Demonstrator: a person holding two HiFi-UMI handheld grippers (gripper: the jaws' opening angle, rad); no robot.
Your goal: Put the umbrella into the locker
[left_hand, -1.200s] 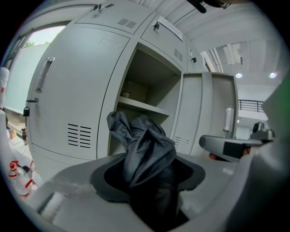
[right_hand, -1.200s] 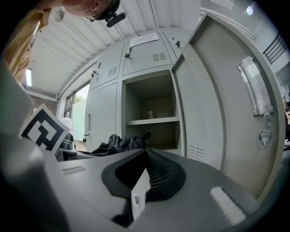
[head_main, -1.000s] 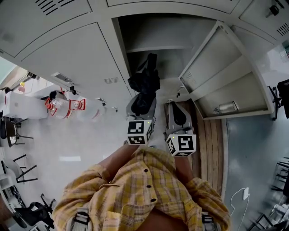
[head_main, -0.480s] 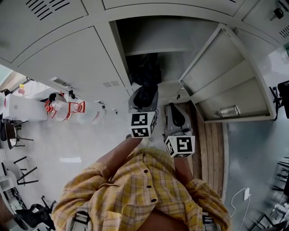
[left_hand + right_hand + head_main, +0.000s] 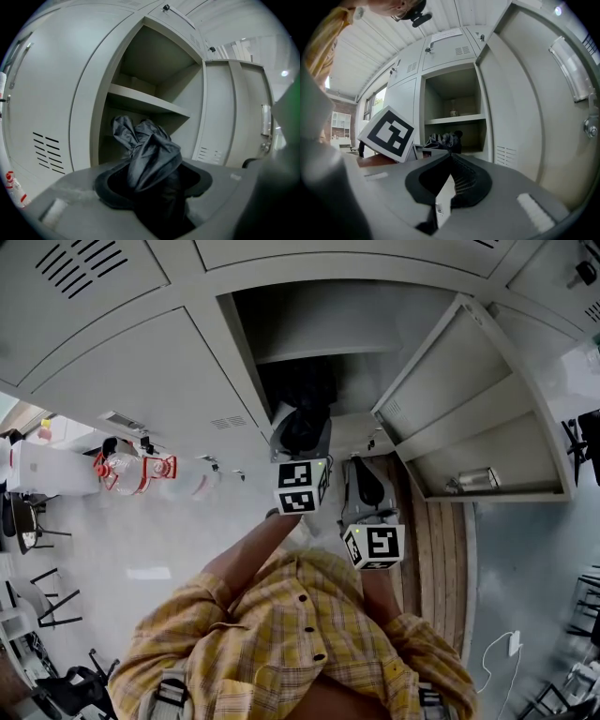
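Note:
A black folded umbrella (image 5: pixel 306 399) is clamped in my left gripper (image 5: pixel 302 435), whose jaws are shut on it. Its crumpled fabric end (image 5: pixel 149 153) pokes into the lower compartment of the open grey locker (image 5: pixel 323 310), just under the shelf (image 5: pixel 146 101). The locker door (image 5: pixel 461 399) stands swung out to the right. My right gripper (image 5: pixel 367 486) hangs a little behind and to the right of the left one, shut with nothing in it (image 5: pixel 450 154). From the right gripper view the umbrella (image 5: pixel 443 138) shows at the compartment's mouth beside the left gripper's marker cube (image 5: pixel 391 134).
Shut locker doors (image 5: pixel 122 343) flank the open one on the left and above. Water bottles with red labels (image 5: pixel 131 467) lie on the floor to the left. A wooden strip (image 5: pixel 439 549) and a white cable with a plug (image 5: pixel 509 643) are on the right. A small object (image 5: pixel 453 112) rests on the shelf.
My left gripper has carried the umbrella forward, and its tip now sits inside the locker's lower compartment. The right gripper has hardly moved.

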